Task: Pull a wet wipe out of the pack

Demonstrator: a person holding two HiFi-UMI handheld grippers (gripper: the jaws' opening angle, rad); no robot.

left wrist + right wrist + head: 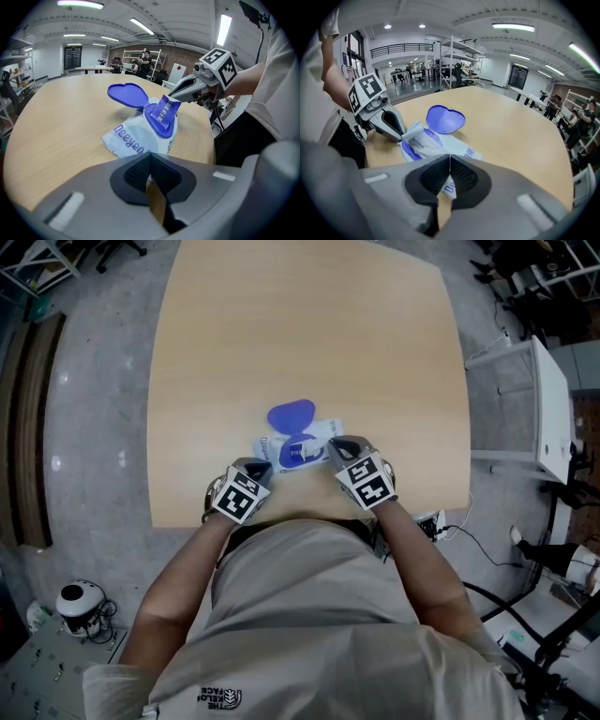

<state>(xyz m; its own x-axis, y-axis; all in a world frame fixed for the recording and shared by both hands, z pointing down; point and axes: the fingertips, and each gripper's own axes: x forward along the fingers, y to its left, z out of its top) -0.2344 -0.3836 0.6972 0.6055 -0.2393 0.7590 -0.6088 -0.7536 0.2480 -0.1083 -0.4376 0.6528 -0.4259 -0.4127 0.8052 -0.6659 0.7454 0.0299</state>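
Note:
The wet wipe pack (323, 430) (131, 140) (461, 150) lies flat near the front of the wooden table (234, 334). Its blue heart-shaped lid (291, 414) (127, 93) (445, 119) is swung open. My left gripper (265, 468) (149, 161) (400, 136) is shut on the pack's near corner. My right gripper (333, 446) (171, 97) (450, 161) is shut on a blue printed flap (164, 111) standing up from the pack's opening. In the right gripper view a white crumpled sheet (417, 134) lies over the opening; whether it is a wipe I cannot tell.
The table's front edge (281, 518) runs just behind both grippers, against the person's body. A white desk (548, 399) stands to the right of the table, with cables (487, 554) on the floor below it. A round white device (80, 601) sits on the floor at lower left.

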